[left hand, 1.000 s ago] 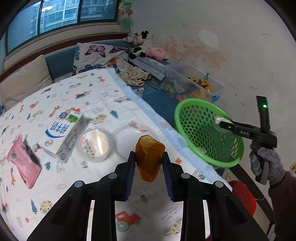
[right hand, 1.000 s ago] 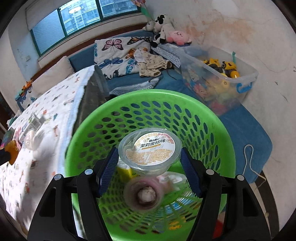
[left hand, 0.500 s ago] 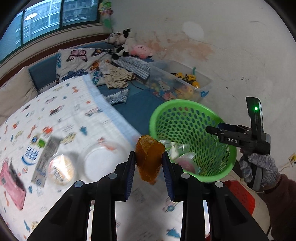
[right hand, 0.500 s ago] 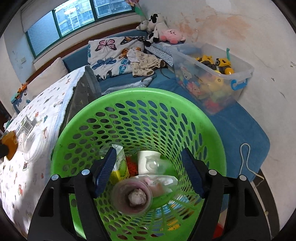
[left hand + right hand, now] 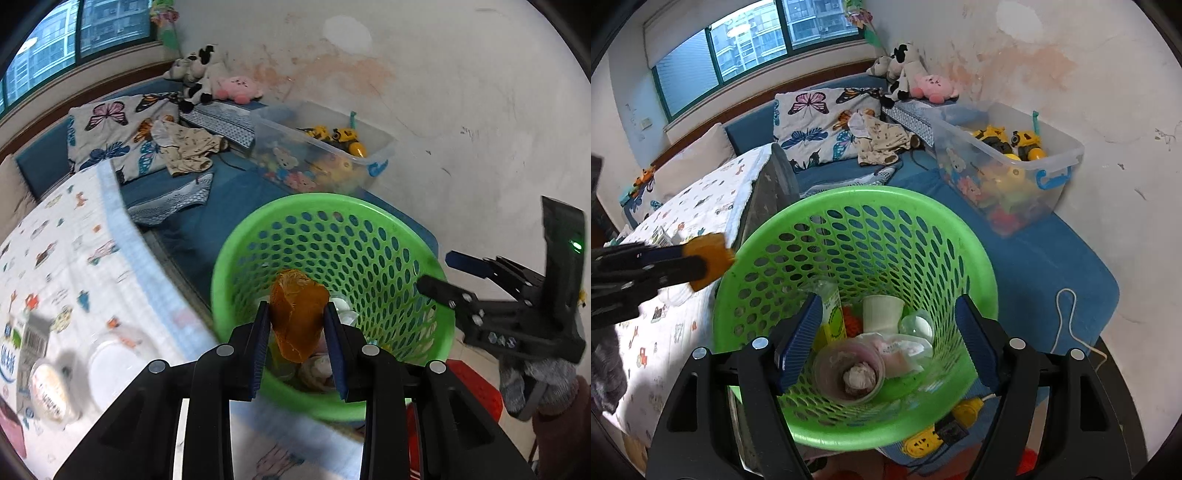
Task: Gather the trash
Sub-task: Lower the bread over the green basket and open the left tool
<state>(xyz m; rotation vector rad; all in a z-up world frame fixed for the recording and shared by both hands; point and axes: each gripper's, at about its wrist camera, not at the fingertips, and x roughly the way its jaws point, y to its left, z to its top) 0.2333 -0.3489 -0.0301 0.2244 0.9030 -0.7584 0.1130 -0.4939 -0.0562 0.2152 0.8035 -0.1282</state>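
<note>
Left wrist view: left gripper (image 5: 297, 328), fingers pressed against both sides of an orange-brown crumpled wrapper (image 5: 297, 319), held above the near rim of a green perforated basket (image 5: 369, 218). Right gripper (image 5: 439, 273) at the basket's far right edge, gripped by a hand in a grey knit glove (image 5: 532, 384), a green light lit on its body.

Surface: table under a white cloth printed with small cars and animals (image 5: 55, 258), its pale blue edge running beside the basket. On the cloth, blurred: a white round lid (image 5: 110, 369), a sealed round cup with a printed top (image 5: 48, 387), a blue-and-white carton (image 5: 22, 350), a pink item at the lower left edge (image 5: 11, 428).

Right wrist view: right gripper (image 5: 886, 332), fingers spread wide with nothing between them, above the basket (image 5: 923, 206). Basket contents: a clear cup holding a crumpled wad (image 5: 849, 373), a white paper cup on its side (image 5: 882, 314), a yellow-green carton (image 5: 833, 314), a clear dome lid (image 5: 916, 325), crumpled plastic film (image 5: 901, 350). Left gripper (image 5: 698, 267) enters from the left, the wrapper (image 5: 709, 258) just at the basket's left rim.

Room: blue padded bench (image 5: 1052, 251) under a window (image 5: 750, 40); butterfly-print cushion (image 5: 820, 118); folded clothes (image 5: 882, 142); plush toys in the corner (image 5: 912, 81); clear plastic bin of toys with a blue latch (image 5: 1008, 166); stained white wall (image 5: 1089, 74); white cord (image 5: 1067, 317); yellow power strip below the basket (image 5: 942, 432).
</note>
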